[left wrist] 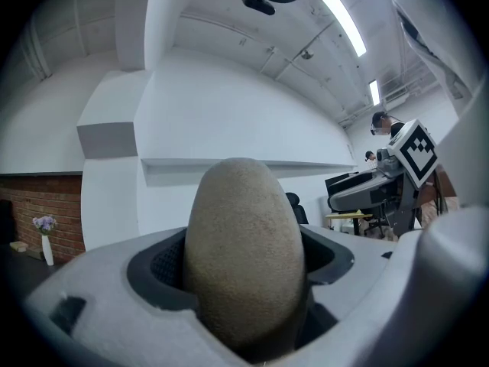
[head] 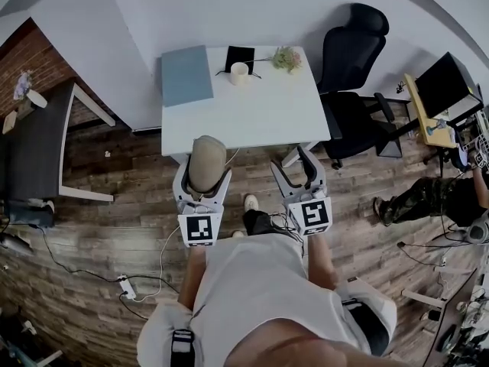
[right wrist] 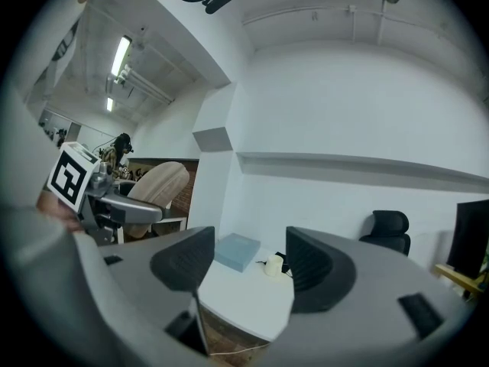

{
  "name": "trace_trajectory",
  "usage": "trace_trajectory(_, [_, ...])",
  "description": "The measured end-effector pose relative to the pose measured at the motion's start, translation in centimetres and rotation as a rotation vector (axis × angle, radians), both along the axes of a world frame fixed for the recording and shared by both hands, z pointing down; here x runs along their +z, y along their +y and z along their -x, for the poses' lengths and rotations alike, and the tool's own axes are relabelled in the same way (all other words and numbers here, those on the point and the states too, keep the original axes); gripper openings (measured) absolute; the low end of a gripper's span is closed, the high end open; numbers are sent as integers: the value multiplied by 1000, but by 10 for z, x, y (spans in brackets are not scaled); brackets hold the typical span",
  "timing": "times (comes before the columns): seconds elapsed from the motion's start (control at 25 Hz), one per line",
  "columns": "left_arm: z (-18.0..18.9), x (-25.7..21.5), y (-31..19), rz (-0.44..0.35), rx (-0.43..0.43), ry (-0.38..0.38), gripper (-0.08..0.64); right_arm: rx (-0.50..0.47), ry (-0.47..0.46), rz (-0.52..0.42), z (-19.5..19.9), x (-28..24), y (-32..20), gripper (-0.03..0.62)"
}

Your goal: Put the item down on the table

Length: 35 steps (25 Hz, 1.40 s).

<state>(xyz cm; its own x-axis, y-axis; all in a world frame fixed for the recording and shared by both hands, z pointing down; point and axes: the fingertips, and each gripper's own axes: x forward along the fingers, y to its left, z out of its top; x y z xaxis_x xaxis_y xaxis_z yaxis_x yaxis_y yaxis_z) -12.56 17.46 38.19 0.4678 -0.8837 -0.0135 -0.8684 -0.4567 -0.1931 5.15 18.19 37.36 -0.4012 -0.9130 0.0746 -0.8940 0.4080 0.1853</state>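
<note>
A tan, egg-shaped item [head: 206, 159] stands upright between the jaws of my left gripper [head: 205, 176], which is shut on it. In the head view it hangs just short of the near edge of the white table [head: 252, 117], over the wooden floor. The left gripper view shows the item [left wrist: 244, 251] filling the gap between the pads and hiding most of what lies ahead. My right gripper [head: 299, 170] is open and holds nothing, level with the left one and to its right. Through its jaws [right wrist: 248, 262] I see the table top [right wrist: 244, 300].
At the table's far side lie a blue-grey book [head: 186, 75], a black flat thing [head: 239, 54], a cream cup [head: 239, 73] and a small plant [head: 286, 58]. A black office chair [head: 351, 75] stands to the right, a dark table [head: 34, 144] to the left. A person [head: 428, 197] sits far right.
</note>
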Motion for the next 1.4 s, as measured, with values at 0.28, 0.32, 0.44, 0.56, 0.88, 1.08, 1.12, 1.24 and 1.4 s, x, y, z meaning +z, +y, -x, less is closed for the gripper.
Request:
trace_trajectory(0.28, [-11, -3, -37, -3, -17, -15, 402, -27, -14, 13, -7, -3, -40, 293])
trace_trajectory(0.32, [-13, -4, -42, -4, -21, -17, 402, -31, -16, 16, -8, -4, -46, 293])
trace_trajectory(0.44, [-19, -7, -57, -5, -34, -21, 402, -43, -18, 10, -14, -2, -63, 291])
trace_trajectory(0.56, [-25, -9, -74, 22, -57, 0, 402, -59, -21, 17, -19, 0, -83, 291])
trace_trajectory(0.88, [-45, -7, -111, 1, -91, -38, 402, -110, -36, 21, -34, -3, -126, 288])
trace_trajectory(1.08, [-57, -8, -128, 3, -115, -53, 402, -139, -50, 24, -44, -1, -147, 285])
trace_trajectory(1.12, [-59, -7, -131, 4, -119, -55, 402, -144, -53, 23, -46, 1, -150, 285])
trace_trajectory(1.24, [-64, -6, -138, 6, -126, -62, 402, -143, -55, 25, -52, 3, -160, 284])
trace_trajectory(1.4, [-70, -7, -146, 2, -127, -70, 402, -149, -68, 23, -57, 4, -168, 281])
